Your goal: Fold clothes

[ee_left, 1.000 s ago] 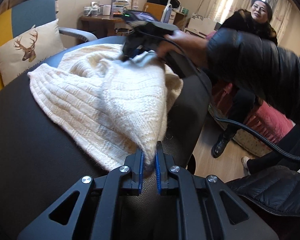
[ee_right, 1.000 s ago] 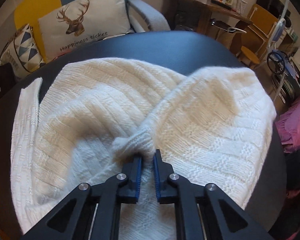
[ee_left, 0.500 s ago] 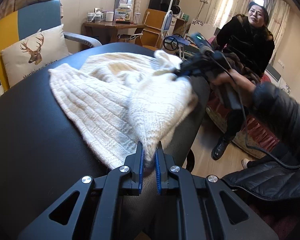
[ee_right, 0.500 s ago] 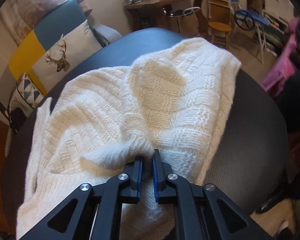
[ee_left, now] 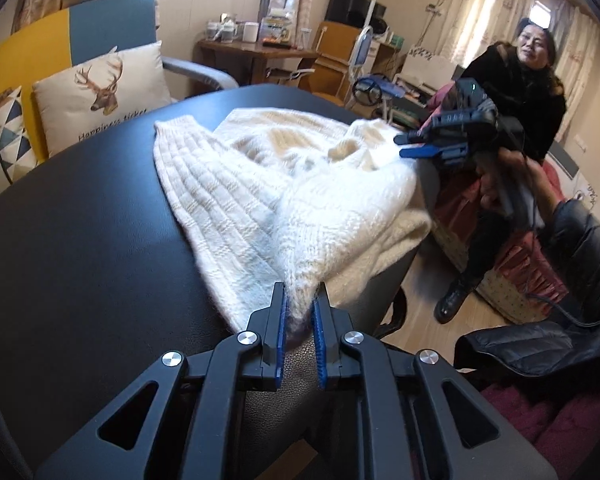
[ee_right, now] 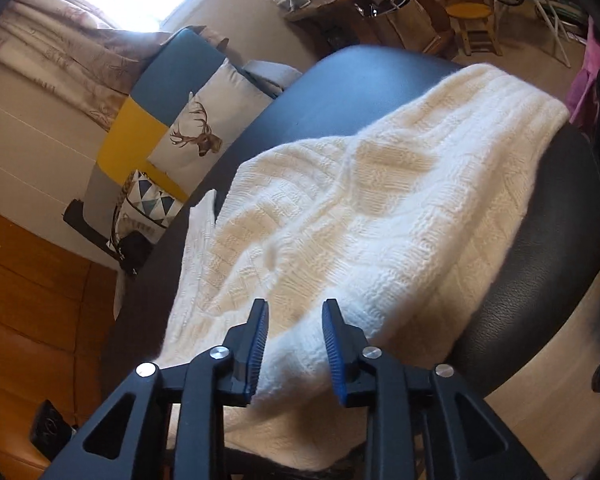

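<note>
A cream knit sweater [ee_left: 260, 192] lies partly folded on a round black table [ee_left: 80, 240]. My left gripper [ee_left: 300, 292] is at the sweater's near corner. Its jaws are opening a little, and the knit still fills the gap and touches both pads. In the right wrist view the sweater [ee_right: 380, 208] spreads across the table [ee_right: 540, 248]. My right gripper [ee_right: 295, 308] hovers over the sweater's near edge with jaws opening and nothing pinched between the blue pads. The left wrist view shows the right gripper [ee_left: 400, 147] held by a hand at the sweater's far right edge.
A person in a dark coat [ee_left: 516, 92] sits right of the table. A sofa with a deer pillow [ee_left: 100, 88] stands behind it. A wooden desk [ee_left: 256, 52] with cups and a small chair [ee_right: 468, 16] stand further back. A black cable [ee_left: 572, 316] trails from the right gripper.
My right gripper has let go of the bunched sweater fold and its jaws now stand apart; it swung over to the table's right side. The left jaws have widened slightly on the corner.
</note>
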